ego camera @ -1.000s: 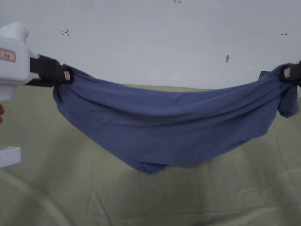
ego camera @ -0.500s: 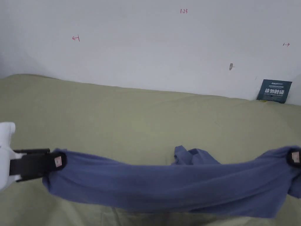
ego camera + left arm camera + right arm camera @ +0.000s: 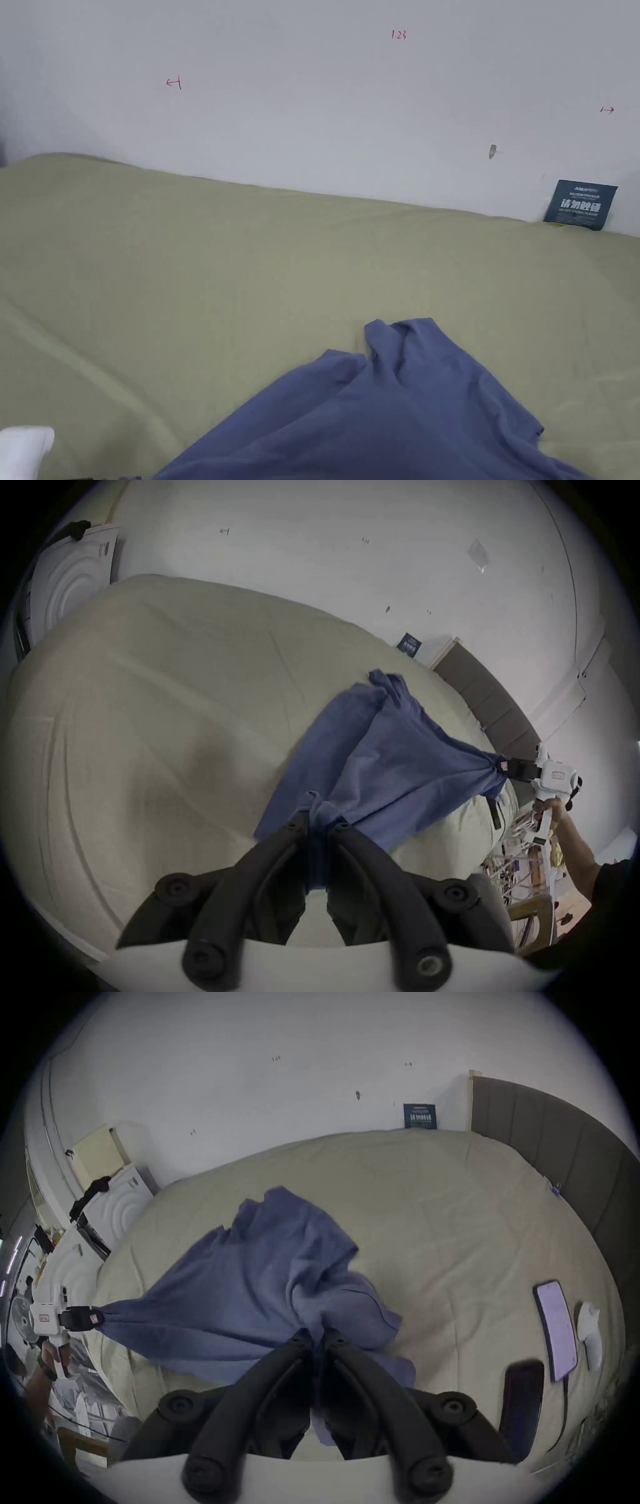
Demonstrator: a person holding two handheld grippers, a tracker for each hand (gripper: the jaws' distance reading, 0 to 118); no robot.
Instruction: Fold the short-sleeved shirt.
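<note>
The shirt [image 3: 387,412] lies partly on the bed [image 3: 187,262], its near edge stretched between the left gripper [image 3: 317,821] and right gripper [image 3: 318,1335], both clamped on bunched cloth. It looks soft, light and limp; which corners are held is probably unclear.

A pale green sheet [image 3: 187,262] is covering the bed, lying in soft wrinkles, and a white wall [image 3: 300,94] with small red marks is rising behind it. A dark sign [image 3: 580,205] is leaning against the wall at the sheet's far edge, and a brown headboard [image 3: 554,1130] is standing along one side. A lit phone [image 3: 556,1329] is lying on the sheet between a dark phone [image 3: 523,1407] and a white cloth [image 3: 590,1329]; a white appliance [image 3: 117,1206] is standing beyond the bed.
</note>
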